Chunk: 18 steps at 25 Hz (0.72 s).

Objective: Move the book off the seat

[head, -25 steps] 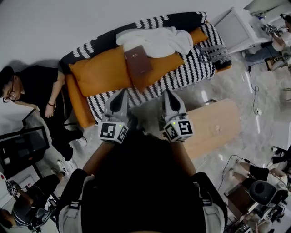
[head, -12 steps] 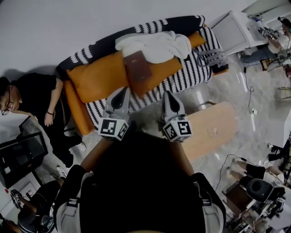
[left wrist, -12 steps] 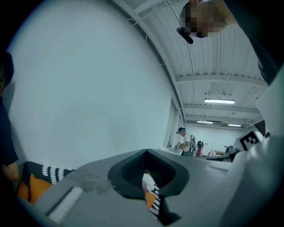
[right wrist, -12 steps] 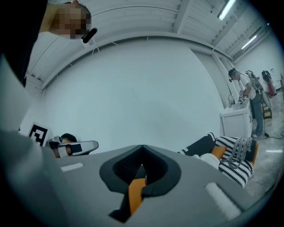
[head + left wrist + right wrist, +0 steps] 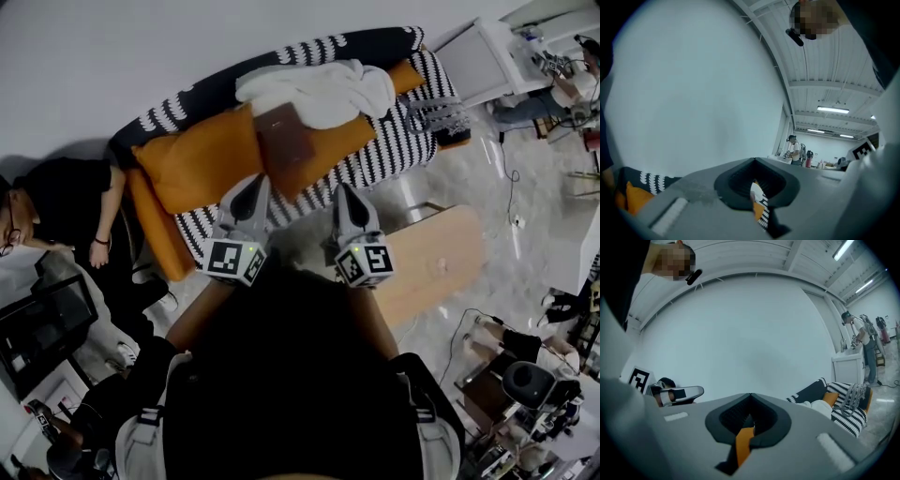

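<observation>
While the book (image 5: 284, 137) lies on the orange cushion (image 5: 197, 159), the left hand-held gripper (image 5: 253, 184) and right hand-held gripper (image 5: 345, 193) hover near, both pressed together, empty. The approach seems underway; next, the jaws must open.

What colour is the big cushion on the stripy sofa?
Orange. The cushion shows best in the head view, lying on the black-and-white sofa.

Left gripper (image 5: 251, 185) and right gripper (image 5: 345, 194) level, both closed

We see the closed brown book (image 5: 284, 139) lying flat on the sofa's (image 5: 398, 145) orange cushion (image 5: 192, 161), just beside the white blanket (image 5: 319, 92).
</observation>
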### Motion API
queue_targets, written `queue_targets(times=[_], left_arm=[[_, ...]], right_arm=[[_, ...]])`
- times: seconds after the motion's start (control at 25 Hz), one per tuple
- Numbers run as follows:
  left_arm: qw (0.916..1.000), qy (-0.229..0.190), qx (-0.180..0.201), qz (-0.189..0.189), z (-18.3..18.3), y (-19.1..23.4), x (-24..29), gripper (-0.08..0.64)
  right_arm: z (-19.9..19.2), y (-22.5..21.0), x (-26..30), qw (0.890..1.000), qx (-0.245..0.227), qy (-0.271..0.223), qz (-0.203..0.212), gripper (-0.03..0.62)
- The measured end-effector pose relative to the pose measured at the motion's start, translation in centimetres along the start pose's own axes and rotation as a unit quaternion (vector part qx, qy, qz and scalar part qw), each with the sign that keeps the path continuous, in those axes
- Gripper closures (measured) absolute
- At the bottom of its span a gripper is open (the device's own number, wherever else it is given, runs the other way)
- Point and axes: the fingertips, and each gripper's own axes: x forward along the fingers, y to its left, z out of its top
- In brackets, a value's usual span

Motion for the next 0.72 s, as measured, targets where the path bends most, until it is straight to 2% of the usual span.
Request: queue_targets(times=[0.4,0.72], left_arm=[[0.9998,0.007,-0.012,-0.014,-0.1,3.8,1.0,0.554],[0.9995,0.019,-0.024,-0.008,-1.0,4.5,3.1,0.554]], right_arm=[[-0.5,0.3,3.5,1.000,-0.006,0.002,-0.025,0.584],[-1.2,-0.9,6.1,1.000,-0.002,0.014,-0.021,0.584]])
